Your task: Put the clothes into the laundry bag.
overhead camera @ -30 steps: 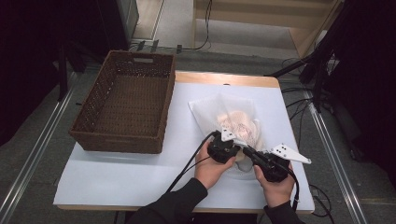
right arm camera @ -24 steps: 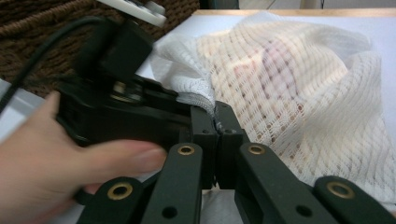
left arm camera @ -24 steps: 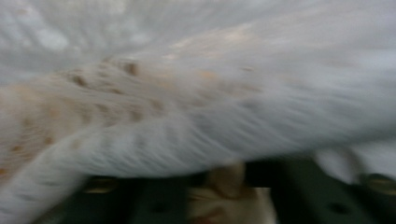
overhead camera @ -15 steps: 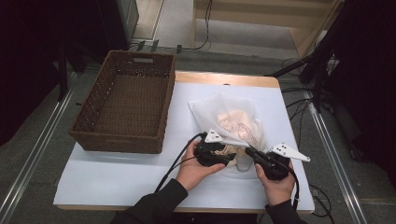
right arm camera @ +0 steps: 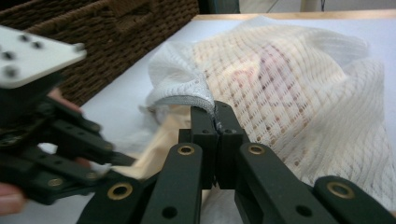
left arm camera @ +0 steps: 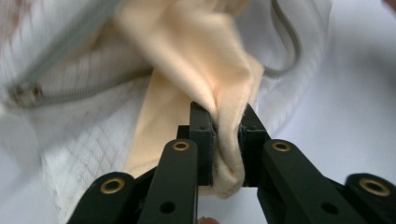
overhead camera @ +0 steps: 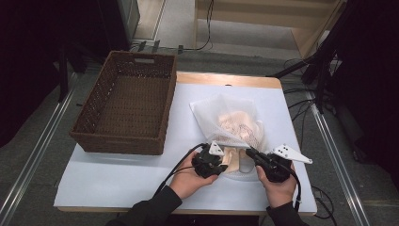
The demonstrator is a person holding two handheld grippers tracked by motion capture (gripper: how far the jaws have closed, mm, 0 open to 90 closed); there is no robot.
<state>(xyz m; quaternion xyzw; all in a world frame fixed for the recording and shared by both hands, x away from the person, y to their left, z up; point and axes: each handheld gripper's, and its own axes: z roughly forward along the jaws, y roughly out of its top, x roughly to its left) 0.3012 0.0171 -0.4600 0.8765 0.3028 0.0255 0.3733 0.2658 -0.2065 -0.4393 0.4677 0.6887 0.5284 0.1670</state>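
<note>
Near the table's (overhead camera: 141, 188) front edge, the left gripper (left arm camera: 227, 135) pinches a fold of cream cloth (left arm camera: 187, 60) emerging from the white mesh laundry bag (right arm camera: 303, 93). The right gripper (right arm camera: 215, 122) clamps the bag's zippered rim. Mesh blurs the remaining contents. A wicker basket (overhead camera: 127, 101) sits at the left edge.

Mesh laundry bag (overhead camera: 235, 123): white open-weave netting, semi-sheer, grey zipper tape along the mouth. Cloth (left arm camera: 219, 88) inside: pale peach soft knit, matt, fine ribbed texture. Basket (overhead camera: 127, 101): dark brown woven wicker, rough. Tabletop (overhead camera: 127, 176): smooth matt white sheet over a light wood edge. Left gripper (left arm camera: 227, 122) and right gripper (right arm camera: 216, 114): matt black plastic with brass-coloured inserts.
</note>
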